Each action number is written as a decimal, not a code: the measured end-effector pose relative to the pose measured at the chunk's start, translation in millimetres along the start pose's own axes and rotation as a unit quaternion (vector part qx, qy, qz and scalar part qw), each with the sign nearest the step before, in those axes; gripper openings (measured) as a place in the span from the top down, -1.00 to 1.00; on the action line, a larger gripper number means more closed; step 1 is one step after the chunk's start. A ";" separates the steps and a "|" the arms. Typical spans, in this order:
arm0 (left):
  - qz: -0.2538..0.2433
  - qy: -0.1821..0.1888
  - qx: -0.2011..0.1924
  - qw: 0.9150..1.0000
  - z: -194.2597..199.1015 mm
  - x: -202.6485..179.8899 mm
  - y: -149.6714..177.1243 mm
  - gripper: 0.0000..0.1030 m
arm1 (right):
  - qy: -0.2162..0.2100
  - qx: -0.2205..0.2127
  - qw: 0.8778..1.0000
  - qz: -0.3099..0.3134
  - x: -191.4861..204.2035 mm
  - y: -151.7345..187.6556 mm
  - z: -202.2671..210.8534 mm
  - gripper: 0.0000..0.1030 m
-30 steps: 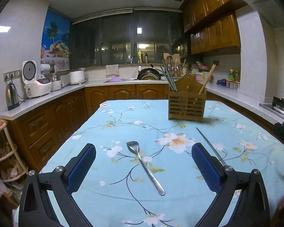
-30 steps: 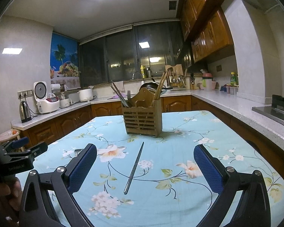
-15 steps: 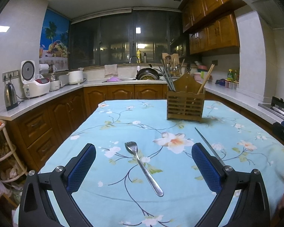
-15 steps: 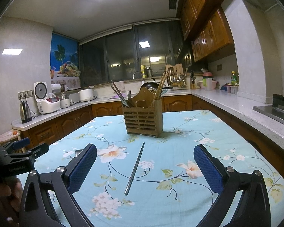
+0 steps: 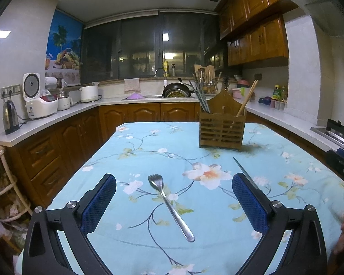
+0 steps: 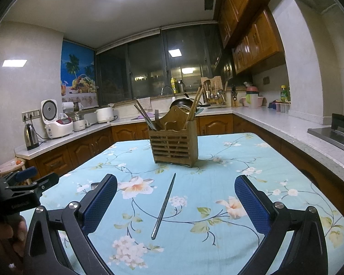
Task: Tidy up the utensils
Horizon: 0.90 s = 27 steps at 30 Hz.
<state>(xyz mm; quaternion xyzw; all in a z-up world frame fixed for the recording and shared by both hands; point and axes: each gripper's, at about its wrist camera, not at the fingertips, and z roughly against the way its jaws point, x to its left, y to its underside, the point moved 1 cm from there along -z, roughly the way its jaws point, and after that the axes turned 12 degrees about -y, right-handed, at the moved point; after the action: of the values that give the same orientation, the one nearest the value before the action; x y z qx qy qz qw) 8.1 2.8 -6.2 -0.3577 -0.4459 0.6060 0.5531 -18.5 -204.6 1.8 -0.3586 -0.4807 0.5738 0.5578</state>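
Kitchen counters ring a tabletop (image 5: pixel 135 165) under a blue floral cloth. Between the wide, empty jaws of the left gripper (image 5: pixel 173 201) lies a metal fork (image 5: pixel 169 204), tines pointing away. Between the equally wide, empty jaws of the right gripper (image 6: pixel 175 202) lies a single metal chopstick (image 6: pixel 164 206), its tip aimed at the wooden utensil holder (image 6: pixel 174 146). That holder stands upright farther back, with chopsticks and a fork already slotted in its compartments.
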 end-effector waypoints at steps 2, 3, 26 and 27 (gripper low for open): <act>0.003 0.001 0.000 1.000 -0.2 -0.6 -2.3 -0.99 | 0.000 0.000 1.000 -0.001 1.2 -0.6 -0.2 -1.00; 0.003 0.002 0.000 1.000 -0.6 -0.6 -3.5 -0.99 | 0.000 0.000 1.000 -0.001 0.8 -0.6 -0.3 -1.00; 0.004 0.015 0.023 1.000 -18.5 -17.6 -13.7 -0.99 | 0.006 0.029 0.999 -0.032 -8.5 -1.7 -22.4 -1.00; 0.004 0.016 0.024 1.000 -18.9 -19.2 -13.7 -0.99 | 0.005 0.030 0.999 -0.033 -10.1 -2.2 -23.7 -1.00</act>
<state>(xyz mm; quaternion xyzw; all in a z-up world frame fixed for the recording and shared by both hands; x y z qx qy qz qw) 33.0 -13.6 -1.1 -0.3553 -0.4211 0.6130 0.5663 5.8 -211.2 -4.1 -0.3288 -0.4719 0.5677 0.5891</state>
